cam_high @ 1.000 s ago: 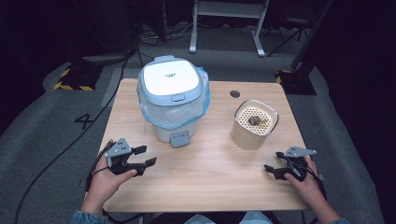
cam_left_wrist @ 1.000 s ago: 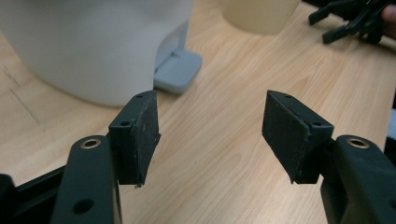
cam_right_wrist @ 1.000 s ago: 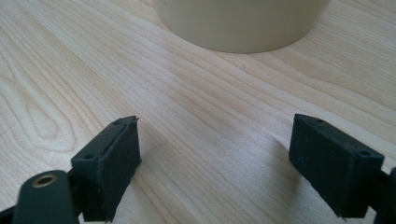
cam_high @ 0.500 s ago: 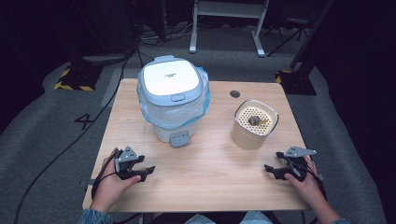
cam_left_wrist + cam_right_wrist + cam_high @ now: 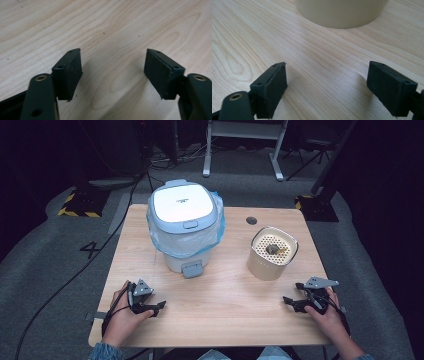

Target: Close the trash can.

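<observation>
My left gripper [image 5: 156, 307] and right gripper [image 5: 290, 302] rest on the desk [image 5: 230, 295], fingers [image 5: 68, 72] spread and empty; the beige perforated canister [image 5: 272, 253] stands near my right.

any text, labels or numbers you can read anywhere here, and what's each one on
"4": a white numeral on the grey floor left of the table, at about.
A small dark mark, perhaps a brand name, sits on the white lid of the bin: too small and blurred to read.
Nothing readable on the beige container or either gripper.
</observation>
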Demonstrator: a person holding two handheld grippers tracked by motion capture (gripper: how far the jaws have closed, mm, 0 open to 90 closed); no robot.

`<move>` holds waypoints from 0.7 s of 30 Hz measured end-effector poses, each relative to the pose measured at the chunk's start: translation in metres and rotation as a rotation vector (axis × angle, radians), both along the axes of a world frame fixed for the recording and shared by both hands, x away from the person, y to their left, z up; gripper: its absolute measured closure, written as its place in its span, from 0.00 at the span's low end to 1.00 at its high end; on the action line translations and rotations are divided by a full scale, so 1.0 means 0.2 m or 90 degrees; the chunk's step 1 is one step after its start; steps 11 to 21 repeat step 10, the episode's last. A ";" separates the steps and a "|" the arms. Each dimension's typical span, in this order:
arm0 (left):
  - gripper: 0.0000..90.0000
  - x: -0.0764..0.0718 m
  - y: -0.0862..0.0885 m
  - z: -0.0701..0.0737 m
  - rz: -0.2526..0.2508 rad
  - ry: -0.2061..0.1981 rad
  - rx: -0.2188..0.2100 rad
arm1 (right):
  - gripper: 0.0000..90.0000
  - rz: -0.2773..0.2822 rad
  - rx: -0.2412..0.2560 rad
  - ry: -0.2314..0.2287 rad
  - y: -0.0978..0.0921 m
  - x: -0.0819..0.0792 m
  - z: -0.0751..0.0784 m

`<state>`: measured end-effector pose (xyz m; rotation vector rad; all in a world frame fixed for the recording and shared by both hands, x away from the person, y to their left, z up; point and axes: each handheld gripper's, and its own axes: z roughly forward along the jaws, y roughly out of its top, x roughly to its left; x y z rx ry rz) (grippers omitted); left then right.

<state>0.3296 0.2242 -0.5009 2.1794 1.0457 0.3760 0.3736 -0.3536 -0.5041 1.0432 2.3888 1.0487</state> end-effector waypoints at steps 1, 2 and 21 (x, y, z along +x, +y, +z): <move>0.31 0.00 0.00 -0.01 0.005 -0.008 -0.003 | 0.19 0.000 0.000 0.000 0.00 0.00 0.00; 0.27 0.00 -0.01 -0.02 0.014 -0.015 0.002 | 0.19 0.000 0.000 0.000 0.00 0.00 0.00; 0.20 0.00 -0.01 -0.02 0.034 -0.011 0.003 | 0.19 0.000 -0.001 0.000 0.00 0.00 0.00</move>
